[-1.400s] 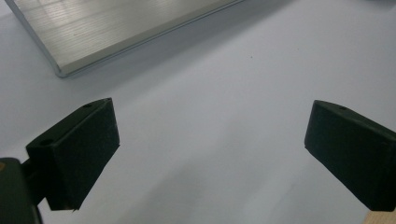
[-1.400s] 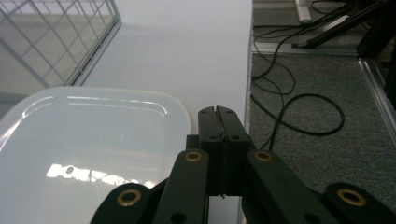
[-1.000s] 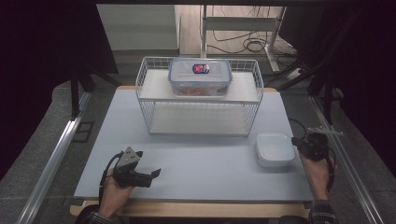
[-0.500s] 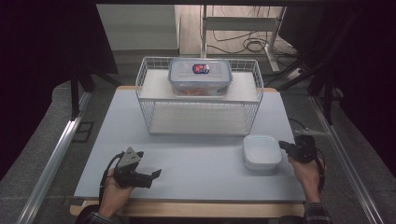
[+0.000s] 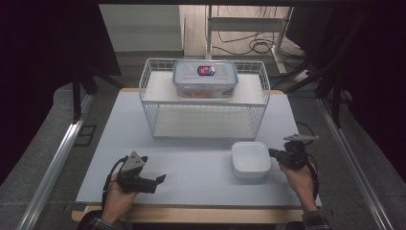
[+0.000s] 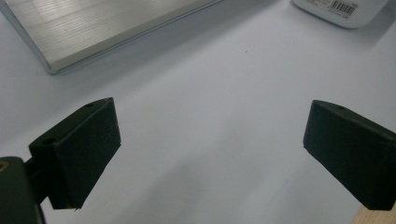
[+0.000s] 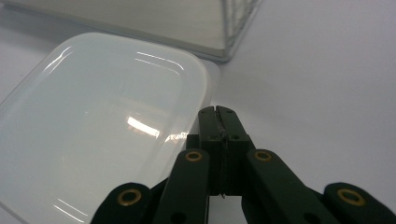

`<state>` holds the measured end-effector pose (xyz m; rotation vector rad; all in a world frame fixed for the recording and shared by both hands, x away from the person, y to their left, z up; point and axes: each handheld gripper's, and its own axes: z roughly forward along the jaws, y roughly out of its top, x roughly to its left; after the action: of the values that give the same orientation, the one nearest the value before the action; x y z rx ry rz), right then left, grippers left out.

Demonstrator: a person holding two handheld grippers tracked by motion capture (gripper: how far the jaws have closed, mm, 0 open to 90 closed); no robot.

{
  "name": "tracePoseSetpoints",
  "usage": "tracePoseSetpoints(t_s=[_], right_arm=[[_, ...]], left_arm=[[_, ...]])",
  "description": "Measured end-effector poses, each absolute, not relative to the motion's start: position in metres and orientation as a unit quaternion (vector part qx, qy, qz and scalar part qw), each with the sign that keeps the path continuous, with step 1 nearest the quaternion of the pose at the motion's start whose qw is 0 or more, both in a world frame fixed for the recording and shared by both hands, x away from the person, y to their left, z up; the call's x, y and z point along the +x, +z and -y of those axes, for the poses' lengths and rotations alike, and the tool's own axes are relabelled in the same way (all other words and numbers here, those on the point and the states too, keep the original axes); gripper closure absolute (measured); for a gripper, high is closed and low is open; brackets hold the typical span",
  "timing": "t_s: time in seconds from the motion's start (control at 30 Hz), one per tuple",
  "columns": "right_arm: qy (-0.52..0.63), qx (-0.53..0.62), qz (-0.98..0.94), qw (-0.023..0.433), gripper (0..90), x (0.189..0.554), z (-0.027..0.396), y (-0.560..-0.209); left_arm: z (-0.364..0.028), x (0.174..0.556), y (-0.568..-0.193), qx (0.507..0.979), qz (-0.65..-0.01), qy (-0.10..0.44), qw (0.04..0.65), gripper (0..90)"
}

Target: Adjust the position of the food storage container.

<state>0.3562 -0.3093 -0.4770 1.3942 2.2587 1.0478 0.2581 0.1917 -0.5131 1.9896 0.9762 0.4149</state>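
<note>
With closed jaws, our right gripper (image 7: 218, 112) nudges the white lidded container (image 5: 251, 159) sideways across the table (image 5: 191, 158), below the wire rack (image 5: 206, 103); our left gripper (image 6: 210, 149) waits open. Next, probably, a steady push toward centre.

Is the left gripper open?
Yes, the left gripper has its jaws wide apart over the bare table, with nothing between them.

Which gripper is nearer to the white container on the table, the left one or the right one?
The right. The right gripper is shut, with its fingers against the right edge of the white container. The left gripper rests open, far off to the container's left near the table's front edge.
</note>
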Motion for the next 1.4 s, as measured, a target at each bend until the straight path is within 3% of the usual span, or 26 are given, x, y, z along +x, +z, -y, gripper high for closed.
tracePoseSetpoints(t_s=[0.8,1.4], right_arm=[[0.375,0.401,-0.834,0.058,89.5,0.329,0.219,-0.482],[0.375,0.359,-0.853,0.056,88.2,0.315,0.190,-0.486]], left_arm=[[-0.191,0.258,-0.513,0.800,-0.391,0.160,0.426,4.0],[-0.191,0.258,-0.514,0.802,-0.391,0.155,0.425,4.1]])
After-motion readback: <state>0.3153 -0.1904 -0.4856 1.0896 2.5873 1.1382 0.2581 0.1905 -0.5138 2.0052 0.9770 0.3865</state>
